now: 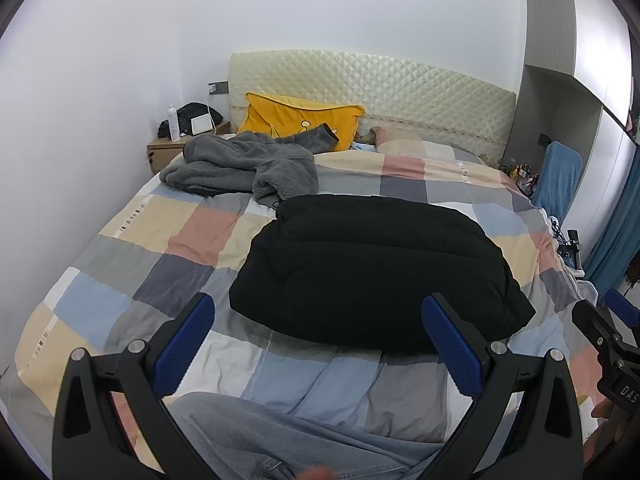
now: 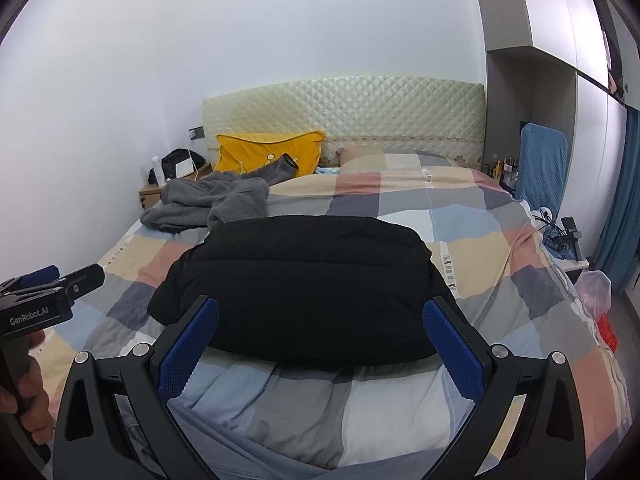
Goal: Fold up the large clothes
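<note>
1. Hovering over the foot edge of the bed, the left gripper (image 1: 318, 340) has its jaws spread wide with nothing between them; the right gripper (image 2: 320, 344) hangs just beside it, equally wide and empty. Grey-trousered legs (image 1: 304, 436) show beneath both.
2. Just beyond the fingertips, the black padded jacket (image 1: 372, 268) lies on the checked duvet (image 1: 132, 248), near the foot edge and roughly midway across the bed. It already forms a compact, puffy bundle with no sleeve hanging loose.
3. My judgement: this jacket's folding looks finished or nearly so, and neither claw touches it.
4. Farther up, toward the left head corner, a grey fleece garment (image 1: 240, 164) sprawls crumpled, one sleeve lying across the yellow cushion (image 1: 296, 118) that leans on the quilted headboard (image 1: 372, 88).
5. Next probably comes either moving the black bundle aside or reaching past it for the fleece, which would need dragging toward the foot edge and spreading flat first.
</note>
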